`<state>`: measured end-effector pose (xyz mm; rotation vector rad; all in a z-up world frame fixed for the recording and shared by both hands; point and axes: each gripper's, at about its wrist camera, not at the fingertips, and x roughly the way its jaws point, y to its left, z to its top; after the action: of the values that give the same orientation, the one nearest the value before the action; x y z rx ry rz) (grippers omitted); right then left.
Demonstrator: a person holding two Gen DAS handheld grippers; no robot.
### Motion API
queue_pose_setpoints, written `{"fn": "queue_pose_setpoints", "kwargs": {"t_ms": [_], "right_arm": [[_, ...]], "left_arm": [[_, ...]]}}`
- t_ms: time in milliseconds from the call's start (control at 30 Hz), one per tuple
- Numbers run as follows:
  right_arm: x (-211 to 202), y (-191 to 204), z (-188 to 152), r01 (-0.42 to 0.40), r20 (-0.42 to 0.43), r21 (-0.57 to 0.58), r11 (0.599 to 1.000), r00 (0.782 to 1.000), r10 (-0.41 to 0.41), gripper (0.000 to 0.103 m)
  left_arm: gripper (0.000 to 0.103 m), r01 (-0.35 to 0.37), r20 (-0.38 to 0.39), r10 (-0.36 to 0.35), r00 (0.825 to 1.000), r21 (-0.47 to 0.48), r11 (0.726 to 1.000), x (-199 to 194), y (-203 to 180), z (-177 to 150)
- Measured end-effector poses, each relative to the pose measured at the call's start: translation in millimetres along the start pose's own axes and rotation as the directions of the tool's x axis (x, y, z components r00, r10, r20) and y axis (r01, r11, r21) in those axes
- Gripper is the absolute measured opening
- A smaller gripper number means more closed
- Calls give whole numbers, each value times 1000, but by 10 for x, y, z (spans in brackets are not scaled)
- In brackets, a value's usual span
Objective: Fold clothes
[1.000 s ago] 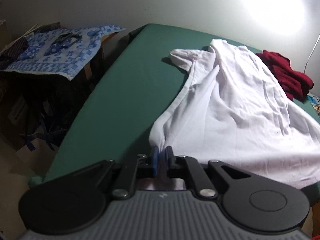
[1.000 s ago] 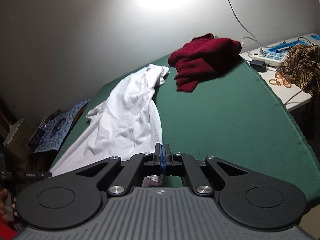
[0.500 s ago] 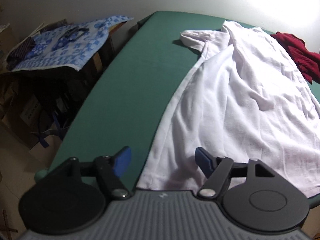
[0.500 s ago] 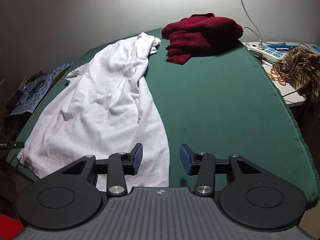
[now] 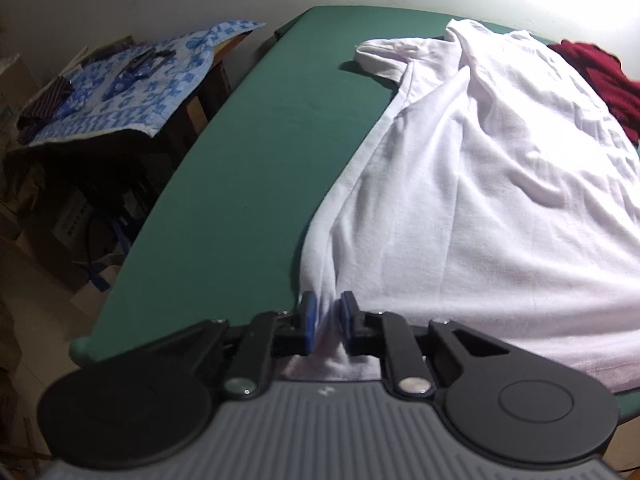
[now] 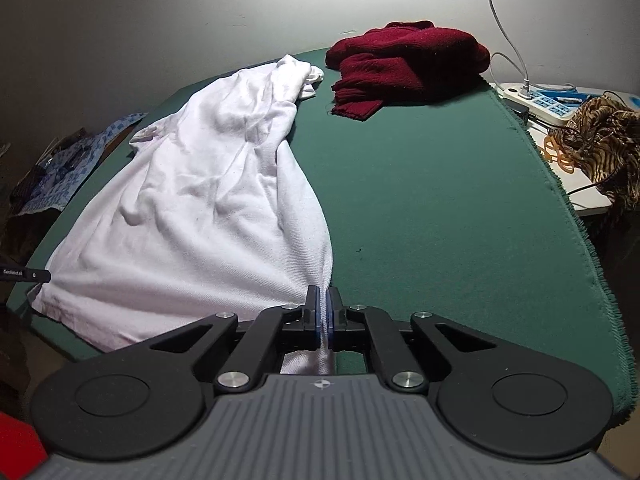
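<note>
A white T-shirt [image 5: 480, 184] lies spread lengthwise on the green table [image 5: 248, 168], collar end far, hem near me. My left gripper [image 5: 329, 312] is shut on the shirt's near left hem corner, cloth bunched between the blue pads. In the right wrist view the shirt [image 6: 208, 200] runs from the far middle to the near left. My right gripper [image 6: 323, 308] is shut on its near right hem corner, a strip of cloth hanging behind the pads. The left gripper's tip [image 6: 36, 275] shows at the shirt's other corner.
A dark red sweater [image 6: 404, 64] lies bunched at the far end of the table. A side table with a power strip [image 6: 540, 98], cables and a striped cloth [image 6: 600, 136] stands to the right. A blue patterned cloth [image 5: 132, 80] covers clutter to the left.
Both grippers held the hem a second ago, opened half a second ago, and have now closed again on the shirt's two near hem corners.
</note>
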<state>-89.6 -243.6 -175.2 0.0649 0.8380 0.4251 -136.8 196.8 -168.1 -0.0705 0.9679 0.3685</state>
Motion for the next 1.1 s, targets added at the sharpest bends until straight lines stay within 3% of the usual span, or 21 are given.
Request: {"fn": "queue_pose_setpoints", "kwargs": {"t_ms": [67, 133, 233, 367, 500, 633, 767, 833, 967, 1067, 1100], "right_arm": [[44, 22, -42, -10, -64, -11, 1000, 998, 9, 1], [50, -2, -43, -4, -72, 13, 1000, 997, 5, 2], [-71, -68, 130, -36, 61, 84, 996, 998, 31, 7], [-16, 46, 388, -82, 150, 5, 997, 985, 80, 11], [343, 165, 513, -106, 88, 3, 994, 990, 106, 14], [608, 192, 487, -121, 3, 70, 990, 993, 121, 14], [678, 119, 445, -42, -38, 102, 994, 998, 46, 8], [645, 82, 506, 10, -34, 133, 991, 999, -5, 12], [558, 106, 831, 68, 39, 170, 983, 996, -75, 18], [527, 249, 1120, 75, 95, 187, 980, 991, -94, 20], [520, 308, 1206, 71, 113, 194, 978, 989, -94, 23]], "left_arm": [[12, -33, 1, 33, 999, 32, 999, -8, -79, -2], [11, -46, -5, 46, 999, 26, 999, -26, -95, 17], [5, -59, 21, 60, 998, -14, 998, -168, -31, 81], [5, -44, 99, 45, 994, -4, 999, -397, -60, 263], [7, 30, 135, -35, 990, 35, 999, -371, -263, 477], [7, 64, 73, -73, 995, 122, 990, 28, -572, 498], [12, 75, 40, -85, 996, 204, 976, 245, -594, 424], [13, 114, 22, -121, 992, 204, 972, 218, -464, 534], [19, 199, 106, -223, 969, 196, 960, 168, -125, 1116], [28, 169, 190, -211, 959, 217, 962, 413, 33, 1700], [27, 158, 199, -206, 958, 235, 959, 568, 60, 1875]]}}
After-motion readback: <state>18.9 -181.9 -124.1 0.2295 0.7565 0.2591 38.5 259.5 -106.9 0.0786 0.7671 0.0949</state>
